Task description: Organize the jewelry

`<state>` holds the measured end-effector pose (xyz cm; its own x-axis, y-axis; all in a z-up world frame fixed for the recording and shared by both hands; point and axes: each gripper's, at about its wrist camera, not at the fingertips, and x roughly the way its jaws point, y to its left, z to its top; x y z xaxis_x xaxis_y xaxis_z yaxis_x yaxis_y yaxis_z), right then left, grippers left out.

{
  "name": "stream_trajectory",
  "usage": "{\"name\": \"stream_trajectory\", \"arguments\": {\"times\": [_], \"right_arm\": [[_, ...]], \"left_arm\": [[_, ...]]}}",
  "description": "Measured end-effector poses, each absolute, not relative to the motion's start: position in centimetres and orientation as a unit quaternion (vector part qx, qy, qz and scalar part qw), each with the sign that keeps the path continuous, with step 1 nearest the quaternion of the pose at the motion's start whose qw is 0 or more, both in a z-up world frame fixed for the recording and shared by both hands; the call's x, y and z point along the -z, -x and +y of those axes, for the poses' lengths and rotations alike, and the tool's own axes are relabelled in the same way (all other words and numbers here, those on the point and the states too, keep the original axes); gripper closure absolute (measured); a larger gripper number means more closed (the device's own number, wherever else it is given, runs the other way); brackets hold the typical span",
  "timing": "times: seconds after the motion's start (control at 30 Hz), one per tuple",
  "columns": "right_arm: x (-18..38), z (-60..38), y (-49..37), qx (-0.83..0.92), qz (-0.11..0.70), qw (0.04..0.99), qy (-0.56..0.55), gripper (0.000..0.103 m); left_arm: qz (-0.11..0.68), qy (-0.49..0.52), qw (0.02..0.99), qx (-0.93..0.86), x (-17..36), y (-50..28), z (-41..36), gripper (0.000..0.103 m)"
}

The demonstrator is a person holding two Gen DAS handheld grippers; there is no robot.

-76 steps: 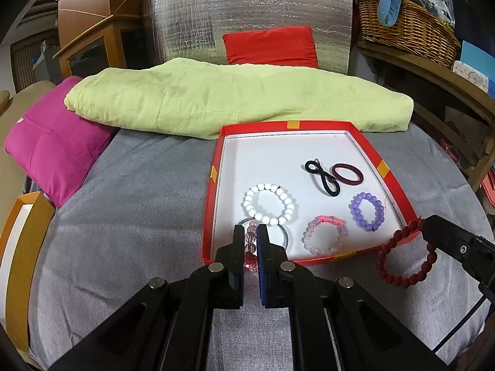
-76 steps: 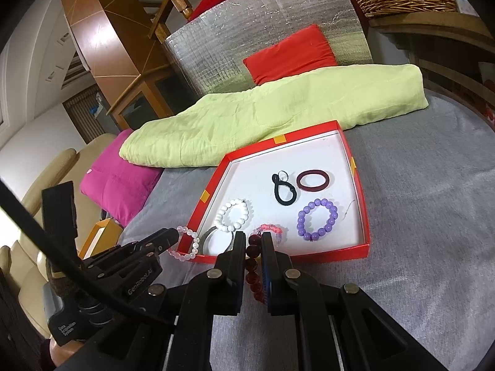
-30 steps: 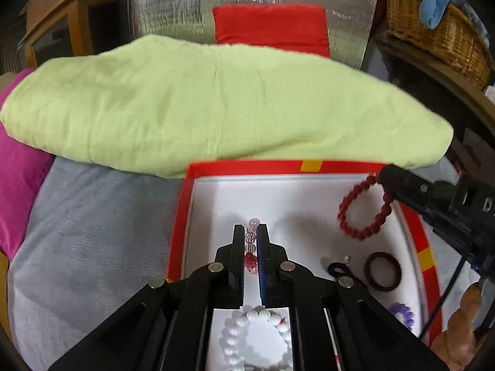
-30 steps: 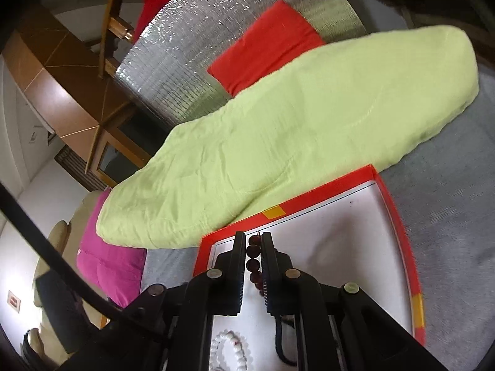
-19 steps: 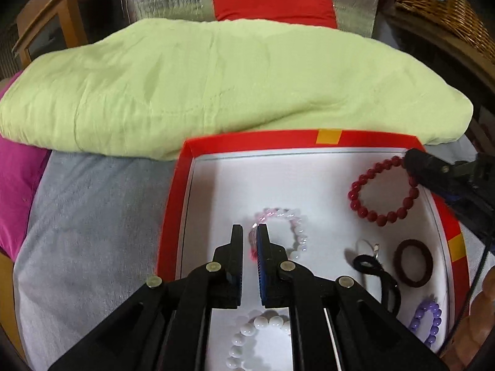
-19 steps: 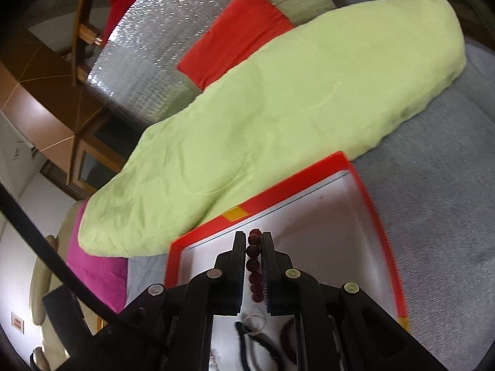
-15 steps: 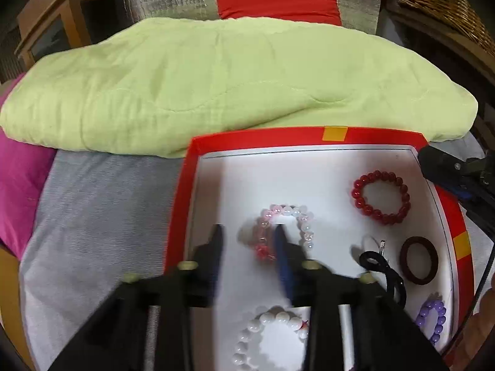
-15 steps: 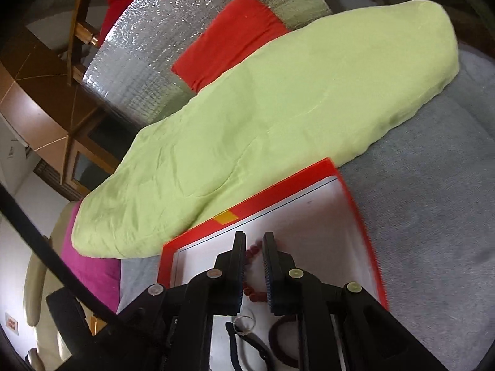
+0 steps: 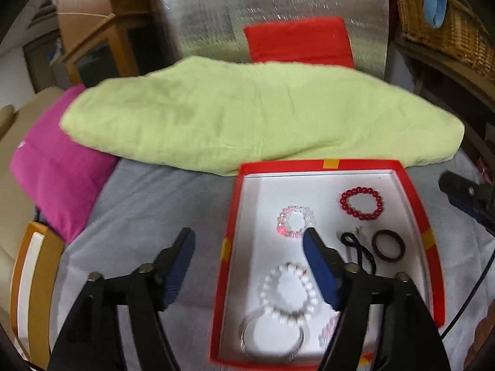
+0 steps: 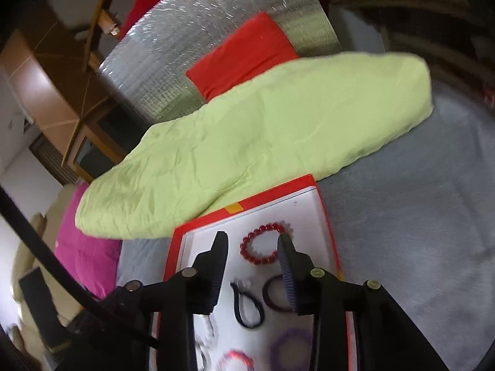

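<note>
Blanket (image 9: pixel 263 117) behind tray (image 9: pixel 414 191) | basket (image 9: pixel 448 34) (far right)

Red-rimmed, white-floored box (image 9: pixel 414 191) with orange tabs; dark red bead bracelet (image 9: pixel 361 203) at one o'clock, pale pink one (image 9: pixel 296 221) centre; lime-green quilt (image 9: pixel 253 114), magenta cushion (image 9: pixel 52 167).
</note>
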<state>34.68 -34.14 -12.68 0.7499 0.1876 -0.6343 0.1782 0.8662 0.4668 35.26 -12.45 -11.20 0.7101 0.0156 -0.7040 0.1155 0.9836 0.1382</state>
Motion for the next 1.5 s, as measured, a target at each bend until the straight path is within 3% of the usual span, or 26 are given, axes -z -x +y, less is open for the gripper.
{"name": "stream_trajectory", "arguments": {"times": [0.13, 0.4, 0.7, 0.9, 1.5], "right_arm": [[11.7, -33.0, -30.2, 0.013, 0.341, 0.916, -0.208, 0.054], [10.4, -30.2, -21.8, 0.029, 0.315, 0.939, -0.137, 0.054], [9.4, -28.4, -15.7, 0.049, 0.282, 0.952, -0.107, 0.052], [10.6, -27.0, -13.4, 0.049, 0.294, 0.950, -0.088, 0.047], [14.0, -26.1, -16.0, 0.047, 0.344, 0.936, -0.061, 0.046]], "left_arm": [[0.345, -0.096, 0.933, 0.022, 9.2, -31.9, -11.8, 0.025], [0.298, -0.108, 0.948, 0.022, 7.1, -24.3, -10.3, 0.019], [0.298, -0.102, 0.949, 0.004, 9.1, -18.8, -8.0, 0.012], [0.329, -0.089, 0.940, 0.000, 11.7, -18.1, -6.4, 0.012], [0.321, -0.063, 0.945, -0.029, 13.0, -20.7, -5.2, 0.012]]}}
